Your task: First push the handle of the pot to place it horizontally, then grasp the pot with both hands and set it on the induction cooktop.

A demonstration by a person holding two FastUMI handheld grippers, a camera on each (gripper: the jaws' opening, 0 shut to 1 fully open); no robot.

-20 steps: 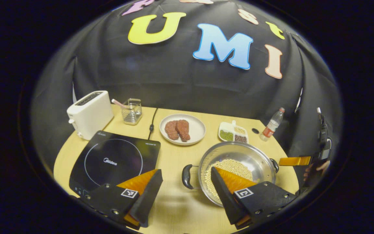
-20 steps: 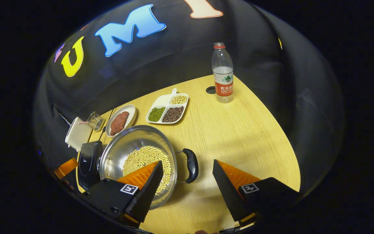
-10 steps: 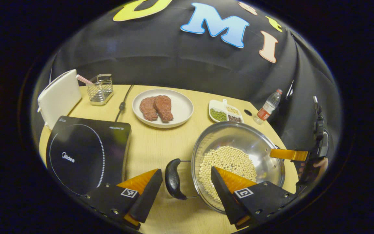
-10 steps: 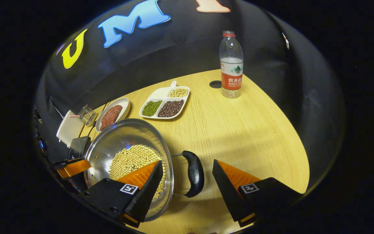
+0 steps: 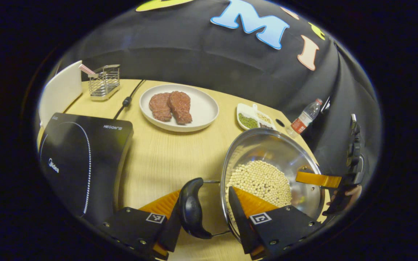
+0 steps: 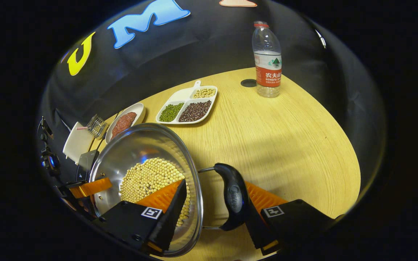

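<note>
Left gripper view first. Shows the left gripper (image 5: 201,214) spread wide at the bottom, holding nothing, straddling the left-side handle (image 5: 191,208) of the stainless steel pot (image 5: 270,150). Puts one finger just beside that black handle on its outer side and the other over the pot rim, above the soybeans (image 5: 259,179) heaped inside. Places the pot on the tabletop (image 5: 165,156), to the right of the induction cooktop (image 5: 82,156) and apart from it, with bare wood between. Catches, beyond the pot's far rim, a finger of the right gripper (image 5: 318,179) and part of a hand (image 5: 350,190) behind it. Farther back, takes in a white plate (image 5: 203,103) with two pieces of meat (image 5: 169,107), a divided dish (image 5: 254,117) of beans, a water bottle (image 5: 305,117), a wire basket (image 5: 103,81), a white toaster (image 5: 58,92) and a power cord (image 5: 127,99).

Right gripper view next. Shows the right gripper (image 6: 214,208) likewise spread wide, gripping nothing, with the right-side handle (image 6: 232,197) and the pot rim between its fingers: one finger over the soybeans, the other just outside the handle. Leaves unclear whether that outer finger touches the handle. Keeps the pot resting on the tabletop, with the cooktop's dark edge behind it. Catches a finger of the left gripper at the pot's far side.
</note>
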